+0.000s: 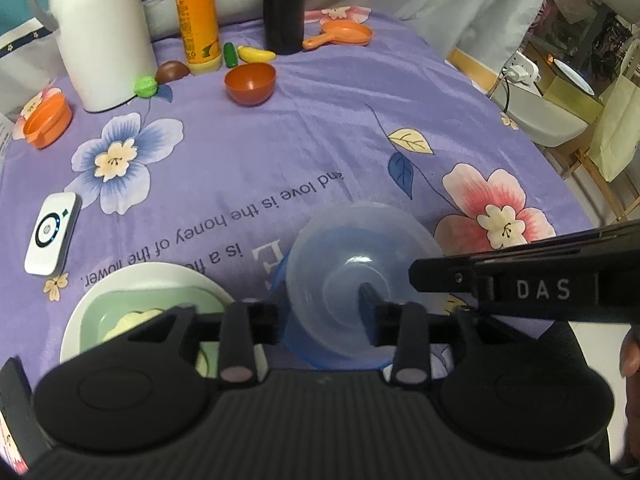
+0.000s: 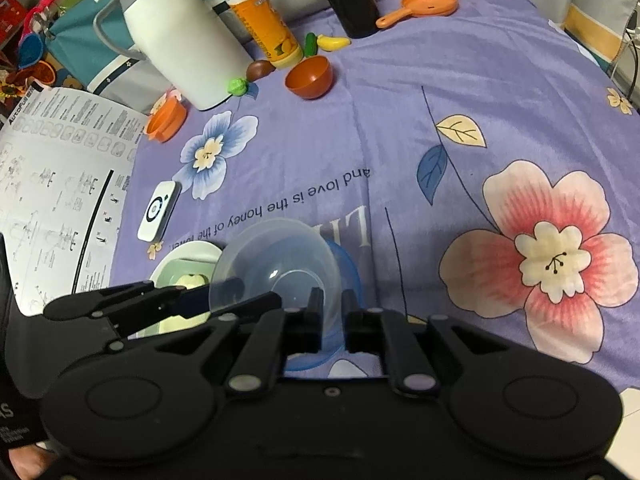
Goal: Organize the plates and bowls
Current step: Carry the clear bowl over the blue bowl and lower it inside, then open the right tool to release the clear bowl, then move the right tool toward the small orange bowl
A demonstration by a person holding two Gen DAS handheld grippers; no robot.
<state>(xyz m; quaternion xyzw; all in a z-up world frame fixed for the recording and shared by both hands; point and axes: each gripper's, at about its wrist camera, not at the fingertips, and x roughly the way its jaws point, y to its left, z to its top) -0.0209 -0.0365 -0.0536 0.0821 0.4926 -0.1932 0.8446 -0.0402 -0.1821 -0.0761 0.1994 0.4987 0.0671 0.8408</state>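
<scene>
Right claw [image 2: 331, 322] apparently grips clear bowl [image 2: 280, 264] above floral purple tablecloth [image 2: 400, 128].

Both wrist views look down close over the desk [image 1: 304, 128], sharing the clear bowl [image 1: 352, 264] at lower centre.

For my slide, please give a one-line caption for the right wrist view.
Right gripper shut on the rim of a clear bowl above a blue bowl, on a purple floral cloth.

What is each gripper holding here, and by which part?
Both grip the clear bowl by its rim: left gripper on one side, right gripper on the other, above the blue bowl.
</scene>
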